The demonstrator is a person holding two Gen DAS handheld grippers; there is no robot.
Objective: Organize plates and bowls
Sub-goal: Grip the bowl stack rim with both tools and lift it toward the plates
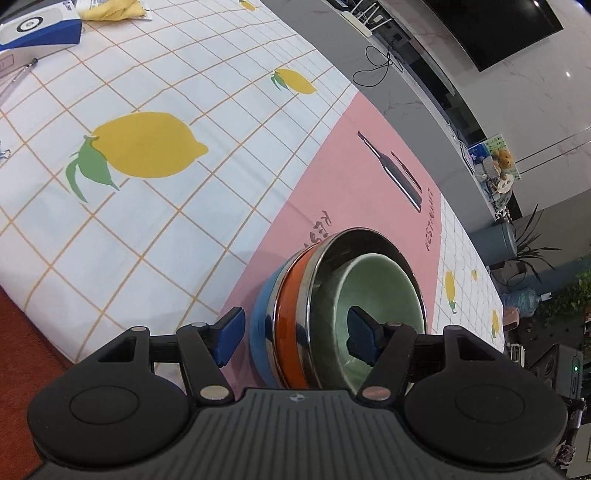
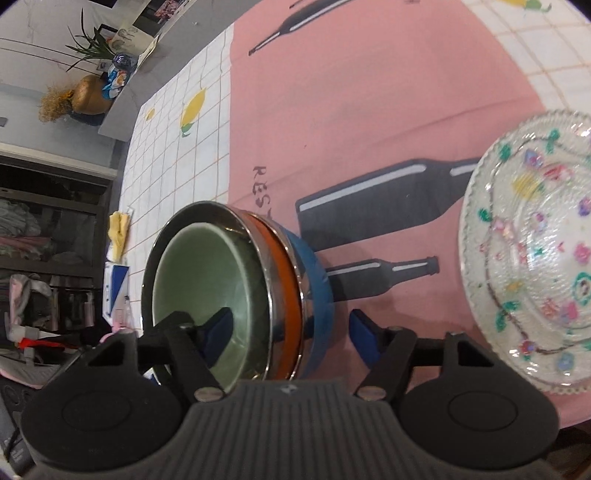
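Nested bowls stand on a pink placemat [image 1: 351,166]: a blue bowl [image 1: 262,325] at the bottom, then an orange bowl [image 1: 291,295], a steel bowl [image 1: 325,266] and a green bowl [image 1: 380,288] innermost. My left gripper [image 1: 297,338] straddles the stack's near wall, one pad outside the blue bowl and one inside the green bowl, and neither pad visibly presses. From the opposite side, my right gripper [image 2: 291,336] straddles the wall the same way, with a gap showing beside the blue bowl [image 2: 317,295]. A clear glass plate [image 2: 535,258] with painted flowers lies to the right on the placemat.
A lemon-print checked tablecloth [image 1: 147,147] covers the table to the left of the placemat. At its far end lie a blue-and-white box [image 1: 37,29], a yellow cloth [image 1: 110,9] and a pen [image 1: 22,74]. A grey counter [image 1: 369,55] runs beyond the table.
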